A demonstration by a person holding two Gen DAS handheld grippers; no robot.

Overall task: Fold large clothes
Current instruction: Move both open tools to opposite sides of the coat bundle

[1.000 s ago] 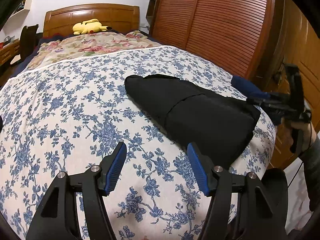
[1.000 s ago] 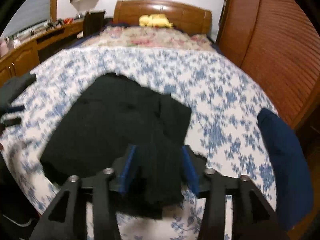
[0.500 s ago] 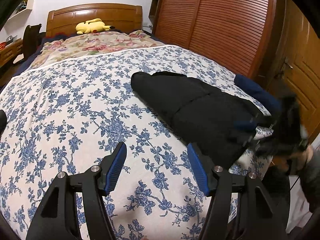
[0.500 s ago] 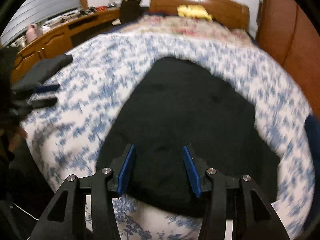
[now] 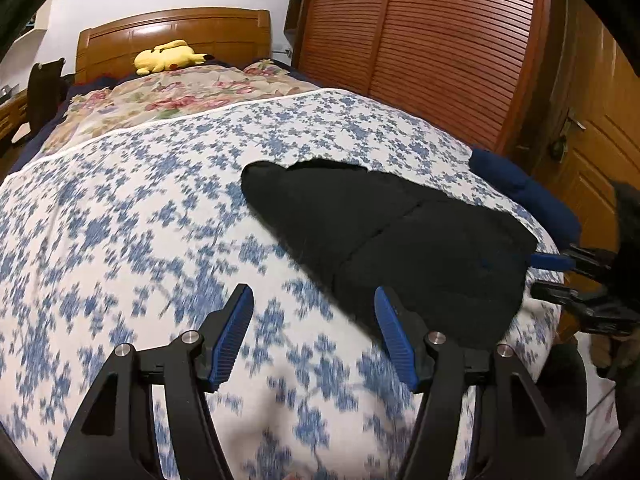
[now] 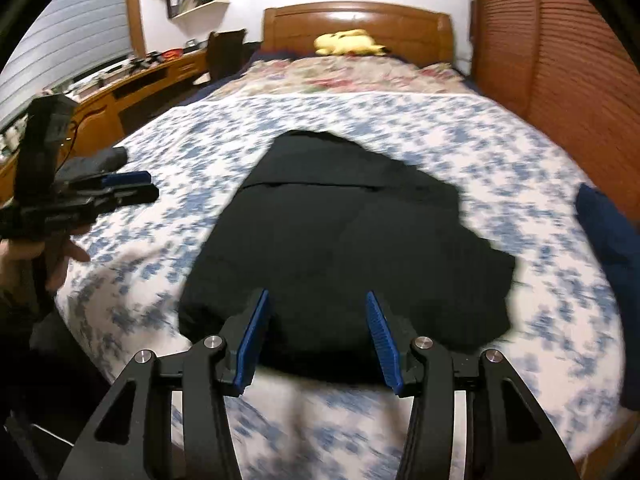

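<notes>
A black garment [image 5: 400, 240] lies folded on the blue-flowered bed cover [image 5: 140, 220], toward the bed's right side. My left gripper [image 5: 312, 300] hovers open over the bare cover, just left of the garment's near corner, with nothing between its fingers. In the right wrist view the garment [image 6: 340, 240] spreads out ahead. My right gripper [image 6: 316, 300] stands open above its near edge, and its pads press on nothing. From the left wrist view the right gripper [image 5: 560, 276] shows low at the garment's right corner. A hand [image 6: 24, 256] holds the left gripper [image 6: 132, 186].
A dark blue folded cloth [image 5: 520, 188] lies at the bed's right edge, beside slatted wooden wardrobe doors [image 5: 440, 40]. A grey folded item [image 6: 108, 158] sits at the left edge. A floral quilt [image 5: 180, 96] and a yellow plush toy [image 5: 168, 56] are by the headboard. A desk [image 6: 132, 80] runs along the left wall.
The right gripper had black cloth between its fingers a second ago; now the garment lies flat and the gripper has dropped to its near edge. My left gripper has shifted slightly across the cover.
</notes>
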